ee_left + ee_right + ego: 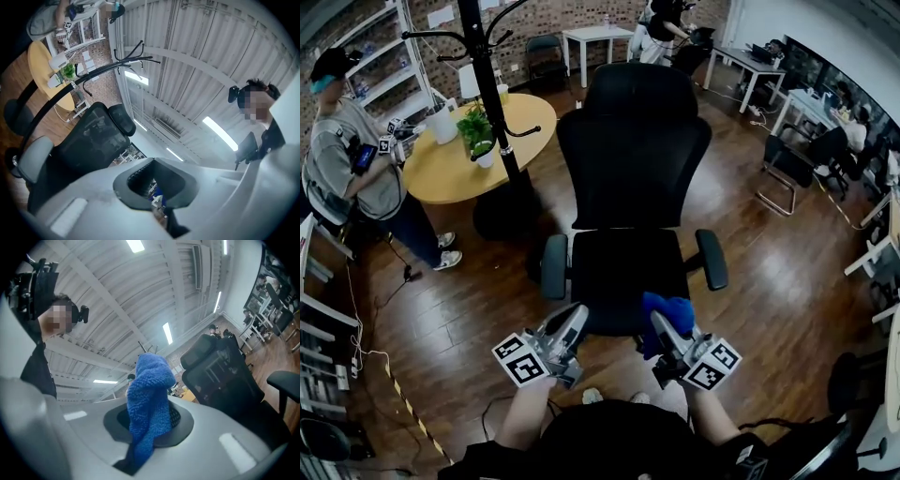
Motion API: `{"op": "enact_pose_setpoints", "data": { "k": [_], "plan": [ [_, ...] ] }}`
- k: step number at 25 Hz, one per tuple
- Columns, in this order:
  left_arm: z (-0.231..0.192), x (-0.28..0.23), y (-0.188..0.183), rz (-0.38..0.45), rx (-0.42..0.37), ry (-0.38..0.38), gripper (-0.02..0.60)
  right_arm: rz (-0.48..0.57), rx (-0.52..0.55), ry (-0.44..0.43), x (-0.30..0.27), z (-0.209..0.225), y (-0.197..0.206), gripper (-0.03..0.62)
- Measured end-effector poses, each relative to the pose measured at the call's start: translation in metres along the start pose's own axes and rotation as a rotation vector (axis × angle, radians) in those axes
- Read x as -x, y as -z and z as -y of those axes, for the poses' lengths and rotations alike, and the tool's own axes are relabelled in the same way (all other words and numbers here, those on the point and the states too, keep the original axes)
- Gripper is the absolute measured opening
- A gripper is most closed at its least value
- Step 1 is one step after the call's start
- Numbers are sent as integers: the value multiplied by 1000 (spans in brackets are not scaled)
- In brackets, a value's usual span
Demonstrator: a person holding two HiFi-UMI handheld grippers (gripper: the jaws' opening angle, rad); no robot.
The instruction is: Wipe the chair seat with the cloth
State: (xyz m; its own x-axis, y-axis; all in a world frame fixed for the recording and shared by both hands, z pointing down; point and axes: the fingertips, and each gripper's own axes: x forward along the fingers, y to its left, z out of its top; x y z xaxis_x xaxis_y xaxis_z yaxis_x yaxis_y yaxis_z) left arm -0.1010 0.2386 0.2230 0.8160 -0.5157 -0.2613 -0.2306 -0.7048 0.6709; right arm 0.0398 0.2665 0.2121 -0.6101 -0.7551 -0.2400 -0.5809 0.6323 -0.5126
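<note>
- Right claw [151, 430] is clamped tight on the blue cloth [149, 394], with a fat bunch sticking out past the tips. I'd say that's so the fabric, not the plastic, meets the surface first.
- In the head view the cloth sits over the front right corner of the chair seat [619, 272]. I can't tell whether it's touching.
- Left claw [157, 190] is closed on nothing and hovers by the seat's front left edge, likely to leave the wiping path free.
- The cloth is nubby looped terry, soft and thick.
- The seat is a flat, black, broad pad, flanked by rounded armrests [553, 267] under a tall mesh backrest [633, 141].
</note>
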Motion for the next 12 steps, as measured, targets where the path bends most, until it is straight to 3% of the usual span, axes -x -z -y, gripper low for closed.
{"op": "enact_pose_setpoints", "data": {
  "k": [7, 12],
  "plan": [
    [40, -40, 26, -35, -12, 61, -8, 35, 48, 50, 44, 14, -34, 35],
    [56, -53, 43, -58, -23, 73, -8, 39, 50, 36, 59, 17, -41, 35]
  ]
}}
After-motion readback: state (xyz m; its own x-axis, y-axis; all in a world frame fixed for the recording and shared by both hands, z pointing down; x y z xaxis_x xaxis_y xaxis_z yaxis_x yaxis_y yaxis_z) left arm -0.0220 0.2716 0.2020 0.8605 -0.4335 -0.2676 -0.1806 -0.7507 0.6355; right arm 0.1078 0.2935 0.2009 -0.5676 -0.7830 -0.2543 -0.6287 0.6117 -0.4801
